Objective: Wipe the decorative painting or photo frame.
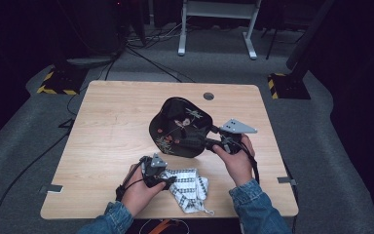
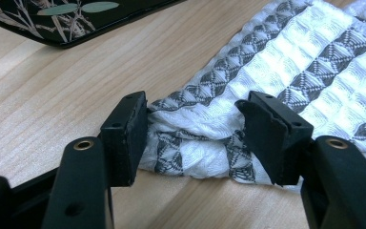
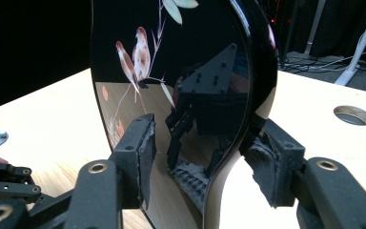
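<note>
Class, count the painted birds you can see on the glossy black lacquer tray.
2. Both perch side by side on the glossy black lacquer tray: one bird left, one bird right. Others may be hidden.

Premises: a recording lab or studio. Evidence: a pale wooden table (image 1: 107, 122) with a round cable hole (image 1: 208, 96) stands alone on grey carpet (image 1: 24, 146); dark surroundings; black stand bases edged with yellow-and-black hazard tape (image 1: 58, 82); loose black cables (image 1: 141, 53); a white metal frame (image 1: 216, 29) behind.
</note>
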